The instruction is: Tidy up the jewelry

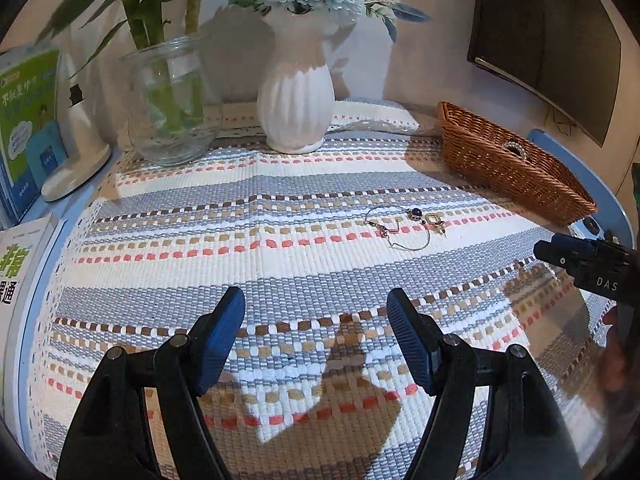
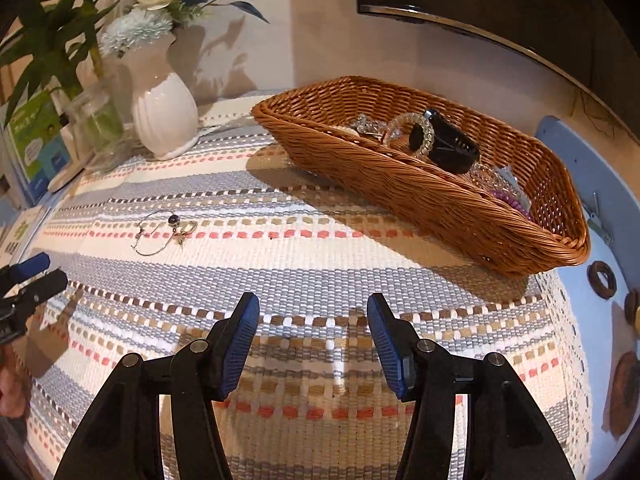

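Note:
A thin chain necklace with a dark purple bead (image 1: 404, 226) lies on the striped mat, ahead and right of my left gripper (image 1: 316, 312), which is open and empty above the mat. The necklace also shows in the right wrist view (image 2: 168, 230), far left of my right gripper (image 2: 313, 314), also open and empty. A wicker basket (image 2: 400, 192) stands at the back right; it holds a black watch (image 2: 448, 146), a clear bead bracelet (image 2: 406, 132) and other jewelry. The basket (image 1: 508, 160) also shows in the left wrist view.
A white vase with flowers (image 1: 296, 108) and a glass jar with a plant (image 1: 172, 100) stand at the back. Books (image 1: 24, 120) are at the left. Dark wooden rings (image 2: 602, 280) lie on the blue table right of the mat. A dark screen (image 1: 544, 36) hangs behind.

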{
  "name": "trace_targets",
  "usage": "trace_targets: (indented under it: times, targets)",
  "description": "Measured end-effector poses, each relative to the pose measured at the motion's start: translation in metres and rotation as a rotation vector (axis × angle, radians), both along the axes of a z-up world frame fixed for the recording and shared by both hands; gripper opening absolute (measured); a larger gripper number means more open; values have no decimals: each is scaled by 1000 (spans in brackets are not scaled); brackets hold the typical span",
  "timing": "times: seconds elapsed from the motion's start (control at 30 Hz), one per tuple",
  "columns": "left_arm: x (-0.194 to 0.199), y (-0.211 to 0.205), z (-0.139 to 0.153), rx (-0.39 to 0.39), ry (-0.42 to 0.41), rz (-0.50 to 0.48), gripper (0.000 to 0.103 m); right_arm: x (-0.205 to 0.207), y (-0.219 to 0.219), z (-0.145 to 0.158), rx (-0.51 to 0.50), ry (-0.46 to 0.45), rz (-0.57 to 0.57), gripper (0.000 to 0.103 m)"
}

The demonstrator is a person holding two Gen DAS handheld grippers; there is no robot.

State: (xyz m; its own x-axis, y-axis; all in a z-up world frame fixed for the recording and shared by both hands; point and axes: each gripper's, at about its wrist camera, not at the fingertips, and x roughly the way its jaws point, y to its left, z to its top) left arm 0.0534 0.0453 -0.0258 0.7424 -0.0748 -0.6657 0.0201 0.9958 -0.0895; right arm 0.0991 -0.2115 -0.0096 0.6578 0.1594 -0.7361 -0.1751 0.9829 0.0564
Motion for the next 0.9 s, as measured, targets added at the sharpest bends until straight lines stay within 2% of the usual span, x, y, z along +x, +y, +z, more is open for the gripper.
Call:
trace_targets:
  times: [0.17,0.23,0.27,0.4,0.47,0.6,0.73,0.8,0.9]
  targets:
    - [0,0,3,-22,3,-25,67,-1,5,0,-32,-3,11,58]
    - [4,1,4,-48,47,-48,51,-1,6,0,-37,-2,22,58]
    - [6,0,5,-54,65,-59,47,0,7,0,-35,7,36,58]
    - [30,-7,21,-42,145,-119,46,13,15,-6,12,118,109,56]
    - [46,-9,25,-69,161,-136,46,23,25,-1,54,158,160,52]
    - [77,-19,20,-104,132,-135,45,41,57,9,106,188,250,40]
    - [86,-13,4,-183,110,-137,37,54,84,1,42,172,260,24]
    - [86,-6,-1,-213,121,-130,35,58,94,-4,29,174,280,20]
    - [85,6,-1,-280,116,-110,35,61,104,-4,-7,137,287,20]
